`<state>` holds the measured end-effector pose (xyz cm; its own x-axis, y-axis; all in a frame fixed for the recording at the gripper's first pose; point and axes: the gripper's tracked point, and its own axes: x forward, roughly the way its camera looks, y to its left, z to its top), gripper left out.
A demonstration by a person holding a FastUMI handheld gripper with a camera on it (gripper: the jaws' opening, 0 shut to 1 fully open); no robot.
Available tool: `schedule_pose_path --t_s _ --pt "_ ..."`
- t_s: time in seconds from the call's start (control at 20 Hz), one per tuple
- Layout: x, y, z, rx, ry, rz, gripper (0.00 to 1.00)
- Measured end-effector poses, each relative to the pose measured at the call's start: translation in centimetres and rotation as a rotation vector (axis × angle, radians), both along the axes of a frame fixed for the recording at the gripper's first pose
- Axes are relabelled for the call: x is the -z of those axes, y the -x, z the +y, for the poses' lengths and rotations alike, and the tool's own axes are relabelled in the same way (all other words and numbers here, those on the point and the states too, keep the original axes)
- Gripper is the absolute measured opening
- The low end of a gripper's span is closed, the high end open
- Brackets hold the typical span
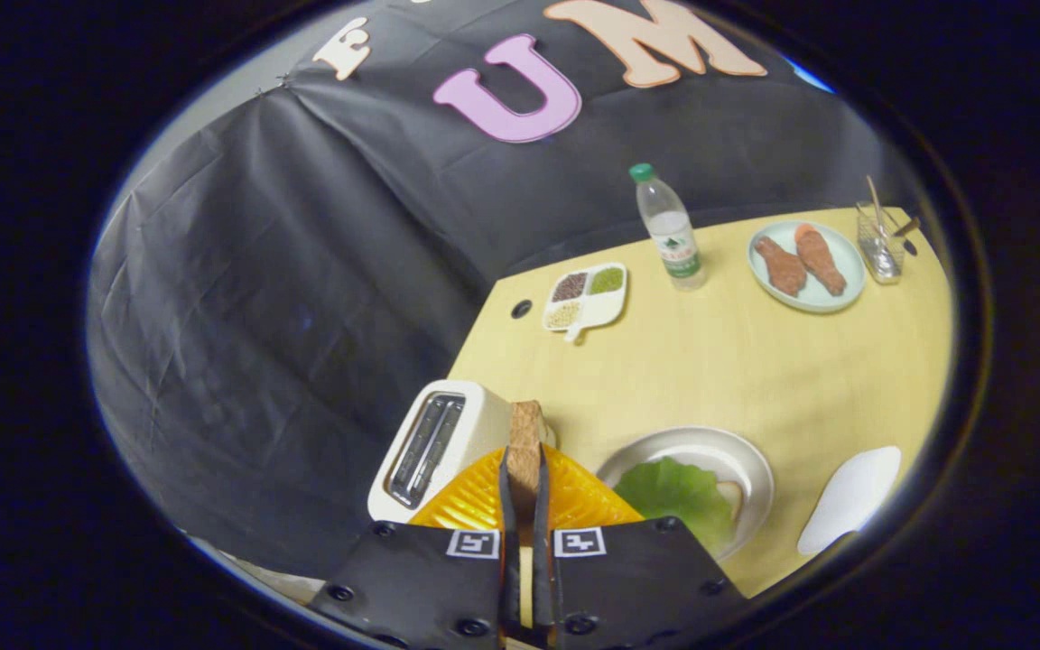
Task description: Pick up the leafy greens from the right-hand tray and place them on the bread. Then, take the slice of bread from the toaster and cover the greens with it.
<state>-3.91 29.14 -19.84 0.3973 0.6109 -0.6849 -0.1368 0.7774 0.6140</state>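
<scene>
the tool [524, 478] is clenched on an upright brown slice of bread [525, 444], between the white toaster [434, 447] and the round plate [737, 456] with a green leaf [673, 495].

Far counter [737, 361] edge: bottle [672, 230], seed dish [587, 297], plate of drumsticks [806, 264], utensil glass [879, 242] at corner.

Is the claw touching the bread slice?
Touching. In the gripper view both fingers press the sides of the upright bread slice, held above the toaster.
</scene>
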Motion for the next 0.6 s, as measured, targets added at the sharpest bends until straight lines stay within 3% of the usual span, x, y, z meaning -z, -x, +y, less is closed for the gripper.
schedule_pose_path --t_s 0.6 --pt "8.6 2.4 -5.6 0.072 0.061 0.137 0.08"
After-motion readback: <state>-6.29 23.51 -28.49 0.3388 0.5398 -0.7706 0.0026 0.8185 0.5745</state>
